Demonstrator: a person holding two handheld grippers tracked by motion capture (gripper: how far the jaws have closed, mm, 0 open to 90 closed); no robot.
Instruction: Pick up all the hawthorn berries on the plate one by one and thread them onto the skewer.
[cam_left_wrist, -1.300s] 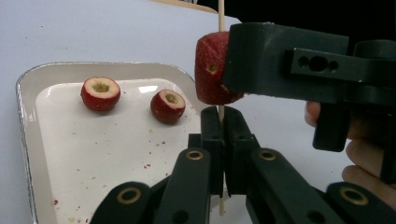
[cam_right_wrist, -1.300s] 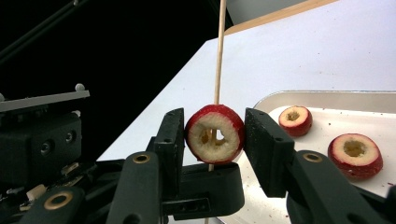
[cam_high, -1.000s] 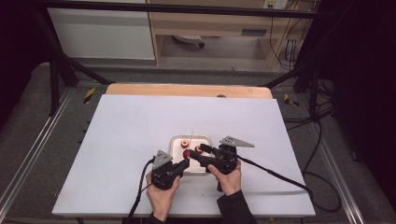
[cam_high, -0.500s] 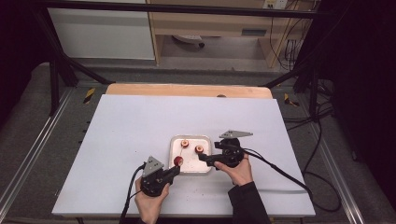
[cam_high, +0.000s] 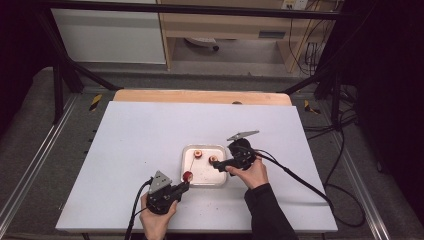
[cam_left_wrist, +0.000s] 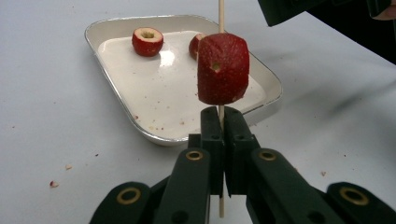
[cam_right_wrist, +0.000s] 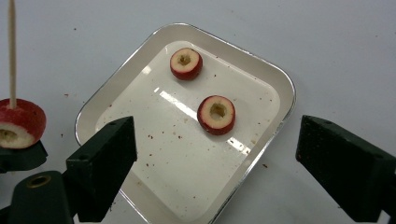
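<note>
Inside, tray (cam_right_wrist: 280, 79) holds two cored fruit pieces (cam_right_wrist: 216, 114).

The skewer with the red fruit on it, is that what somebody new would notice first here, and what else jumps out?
Yes: the red fruit piece threaded on a thin wooden skewer stands out, held upright by the left gripper just in front of the tray. Next come the two cored red fruit pieces, one near the tray's middle and one toward its far end, lying in the white tray. The right gripper hovers open above them.
</note>
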